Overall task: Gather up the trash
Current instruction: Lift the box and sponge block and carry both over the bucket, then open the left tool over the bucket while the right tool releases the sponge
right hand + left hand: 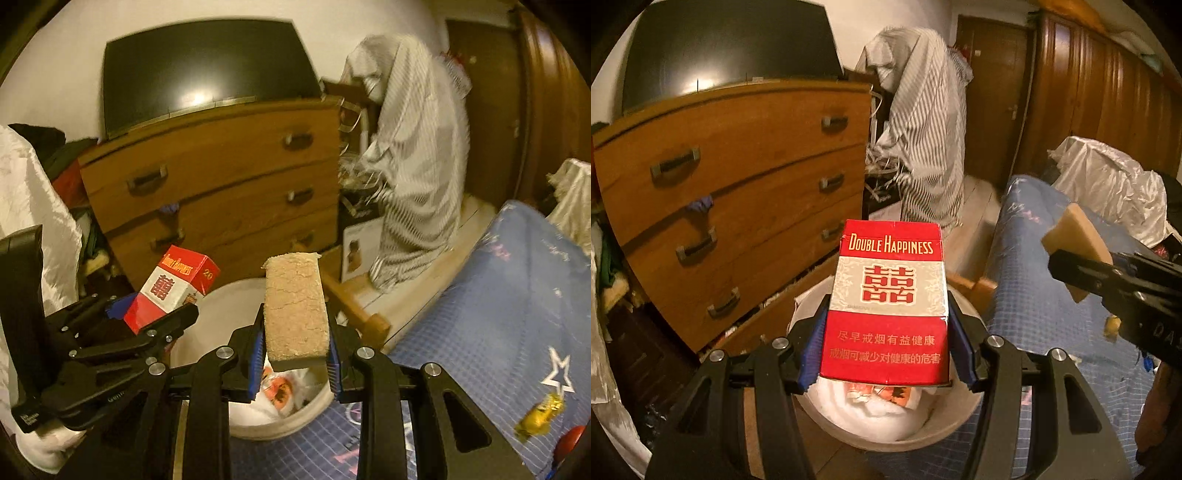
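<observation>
Left tool (886, 347) pinching a red-and-white cigarette pack (888, 302) by its two sides, blue pads (812, 354) pressing flat against it, holding it upright right above the white bin (916, 439) with crumpled trash lying inside. Right tool (295, 350) squeezing its pads close together on a tan sponge (295, 306) with a dark underside, hanging it over the same bin (236, 295), just beside the pack (170, 291). Bin standing on the floor between the wooden dresser (738, 184) and the blue bed (498, 314).
</observation>
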`<action>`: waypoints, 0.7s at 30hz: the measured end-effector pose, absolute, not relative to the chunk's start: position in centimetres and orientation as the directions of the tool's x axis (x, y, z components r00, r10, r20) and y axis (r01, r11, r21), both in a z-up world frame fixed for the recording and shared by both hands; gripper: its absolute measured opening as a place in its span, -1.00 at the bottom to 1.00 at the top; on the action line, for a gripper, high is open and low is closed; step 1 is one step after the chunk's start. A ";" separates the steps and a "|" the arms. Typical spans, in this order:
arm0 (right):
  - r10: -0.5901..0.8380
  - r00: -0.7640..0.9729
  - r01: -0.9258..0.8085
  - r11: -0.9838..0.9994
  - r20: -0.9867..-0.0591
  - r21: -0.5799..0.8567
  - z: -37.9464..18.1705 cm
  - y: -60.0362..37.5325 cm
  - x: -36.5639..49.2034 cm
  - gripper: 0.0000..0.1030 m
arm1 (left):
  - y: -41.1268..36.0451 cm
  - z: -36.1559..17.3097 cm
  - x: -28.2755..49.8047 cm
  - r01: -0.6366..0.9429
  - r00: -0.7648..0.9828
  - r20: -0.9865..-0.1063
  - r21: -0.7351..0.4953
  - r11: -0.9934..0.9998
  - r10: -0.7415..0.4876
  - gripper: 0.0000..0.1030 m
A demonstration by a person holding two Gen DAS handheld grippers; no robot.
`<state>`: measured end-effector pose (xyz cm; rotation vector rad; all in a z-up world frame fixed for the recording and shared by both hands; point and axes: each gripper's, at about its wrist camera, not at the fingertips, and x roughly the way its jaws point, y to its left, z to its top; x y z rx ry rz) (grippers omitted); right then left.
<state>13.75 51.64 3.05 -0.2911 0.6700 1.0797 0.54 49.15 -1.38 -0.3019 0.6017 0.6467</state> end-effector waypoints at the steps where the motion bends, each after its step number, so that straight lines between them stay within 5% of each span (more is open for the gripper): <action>1: 0.706 0.287 -0.886 0.453 -0.647 0.102 2.3 52.3 14.3 -0.44 | 49.8 -1.8 0.7 -0.643 0.629 -0.622 -0.079 0.761 0.467 0.06; 8: 0.612 0.171 -0.900 0.417 -0.772 0.131 -2.9 58.1 16.8 -0.44 | 53.3 -4.5 1.9 -0.651 0.584 -0.689 -0.082 0.755 0.428 0.06; 21: 0.559 0.126 -0.898 0.415 -0.820 0.144 -7.3 60.5 18.1 -0.44 | 56.1 -8.5 2.6 -0.662 0.526 -0.759 -0.083 0.744 0.384 0.06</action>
